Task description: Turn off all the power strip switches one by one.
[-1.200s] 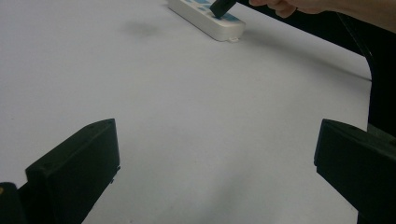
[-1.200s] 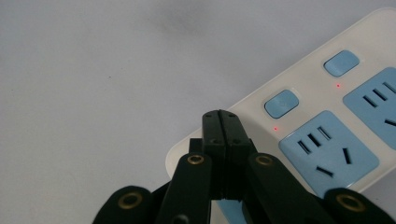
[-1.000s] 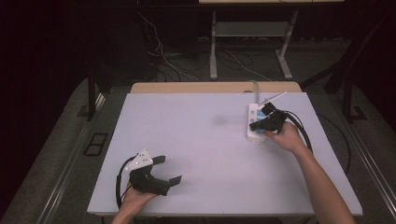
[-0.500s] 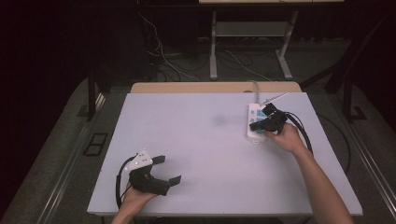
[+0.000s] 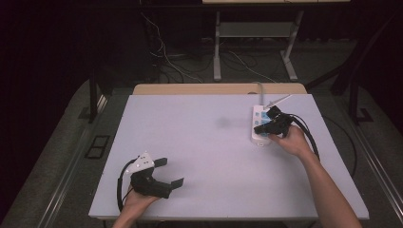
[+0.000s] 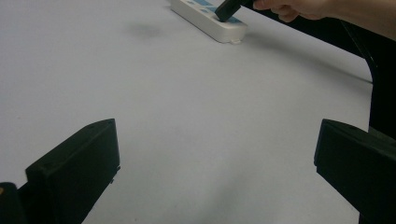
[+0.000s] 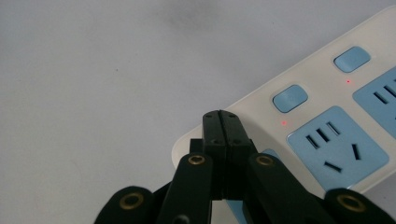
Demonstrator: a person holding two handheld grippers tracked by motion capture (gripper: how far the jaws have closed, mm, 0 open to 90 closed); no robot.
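Note:
A white power strip (image 5: 259, 124) with blue sockets and blue switches lies at the table's right back. My right gripper (image 5: 259, 129) is shut with nothing between its jaws; its tips rest on the near end of the power strip (image 7: 327, 116), just short of a blue switch (image 7: 290, 97) with a small red light beside it. My left gripper (image 5: 171, 173) rests open on the table near the front left, its jaws wide apart over bare surface. From the left gripper view the power strip (image 6: 208, 21) lies far ahead with the other gripper on it.
The white table (image 5: 199, 142) has a wooden strip along its back edge. A grey cable (image 5: 260, 90) runs from the power strip off the back. Black cables trail from both grippers. Beyond the table are a dark floor, loose wires and a metal stand (image 5: 252, 33).

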